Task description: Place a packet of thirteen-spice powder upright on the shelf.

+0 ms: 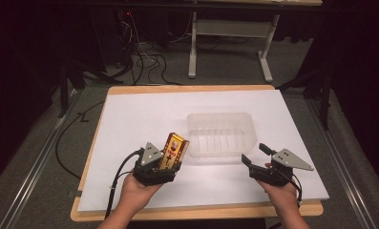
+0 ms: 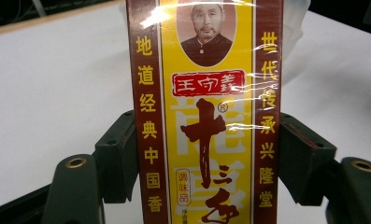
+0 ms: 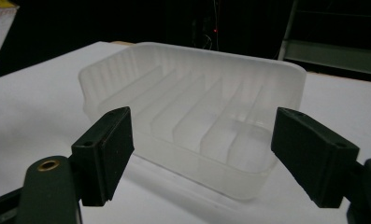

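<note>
Here, a tall yellow-and-maroon cardboard seasoning box [image 1: 173, 150] wrapped in clear film was held upright, tilted slightly, in the left tool [image 1: 162, 164], whose two black jaws were pressed against the box's narrow maroon sides. In the left gripper view the box [image 2: 206, 112] was seen between those jaws, its printed face turned to the camera, with a portrait at twelve o'clock and red and yellow characters below it. The box was raised above the white-covered counter [image 1: 144, 114] near the counter's seven o'clock area, just beside the near left corner of a translucent rectangular plastic container [image 1: 220, 133] with ribbed dividers inside. Whether box and container touched could not be told.

The container was set on the counter close to its centre, with its open side up. In the right gripper view the container [image 3: 197, 121] was seen ahead of the jaws, at twelve o'clock, its inner ribs running across the bottom.

The right tool [image 1: 256, 161] was held at the counter's five o'clock area, its jaws spread wide with nothing between them, pointed toward the container's near right corner and apart from it. Each tool was gripped by a hand coming in from six o'clock: the left hand [image 1: 137, 191] and the right hand [image 1: 282, 193]. A grey three-cornered plate was carried on top of each tool.
</note>
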Tool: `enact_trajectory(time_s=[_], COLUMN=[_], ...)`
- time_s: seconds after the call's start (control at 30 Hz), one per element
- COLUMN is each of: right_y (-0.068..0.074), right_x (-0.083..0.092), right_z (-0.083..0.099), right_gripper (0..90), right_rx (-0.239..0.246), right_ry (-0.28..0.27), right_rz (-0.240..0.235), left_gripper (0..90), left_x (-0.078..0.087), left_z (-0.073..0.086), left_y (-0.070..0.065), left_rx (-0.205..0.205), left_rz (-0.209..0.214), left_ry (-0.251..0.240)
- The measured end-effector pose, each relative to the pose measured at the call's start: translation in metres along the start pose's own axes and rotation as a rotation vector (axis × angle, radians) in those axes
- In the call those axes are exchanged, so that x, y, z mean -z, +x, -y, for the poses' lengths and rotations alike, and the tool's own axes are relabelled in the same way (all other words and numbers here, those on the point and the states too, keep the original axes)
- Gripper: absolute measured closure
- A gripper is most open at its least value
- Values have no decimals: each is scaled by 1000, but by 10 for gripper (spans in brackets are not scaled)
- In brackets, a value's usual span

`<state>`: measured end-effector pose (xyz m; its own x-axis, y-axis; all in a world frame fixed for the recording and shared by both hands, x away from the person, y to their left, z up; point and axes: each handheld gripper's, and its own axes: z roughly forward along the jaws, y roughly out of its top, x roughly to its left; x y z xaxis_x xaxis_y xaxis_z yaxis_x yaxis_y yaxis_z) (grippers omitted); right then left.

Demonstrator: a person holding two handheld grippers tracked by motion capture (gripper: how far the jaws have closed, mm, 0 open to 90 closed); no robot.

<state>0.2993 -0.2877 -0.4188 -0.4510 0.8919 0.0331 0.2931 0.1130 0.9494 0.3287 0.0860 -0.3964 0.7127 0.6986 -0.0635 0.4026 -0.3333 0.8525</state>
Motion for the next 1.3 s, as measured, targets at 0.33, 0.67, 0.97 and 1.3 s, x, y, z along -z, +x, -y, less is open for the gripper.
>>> enact_trajectory(time_s=[0.33, 0.67, 0.97, 1.3], right_y=[20, 39, 53, 65], right_x=[-6, -26, -23, -22], right_z=[-20, -38, -28, -29], right_gripper=[229, 208, 214, 213], right_rx=[19, -7, -36, -103], right_ry=[-23, -25, -8, -6], right_rz=[-28, -81, -180, -265], left_gripper=[322, 322, 321, 321], left_x=[-11, -19, -36, -50], left_z=[2, 4, 6, 9], left_y=[-13, -28, -47, -66], left_rx=[-29, -76, -76, -106], left_rz=[39, 15, 28, 9], left_ry=[-50, -76, -48, -29])
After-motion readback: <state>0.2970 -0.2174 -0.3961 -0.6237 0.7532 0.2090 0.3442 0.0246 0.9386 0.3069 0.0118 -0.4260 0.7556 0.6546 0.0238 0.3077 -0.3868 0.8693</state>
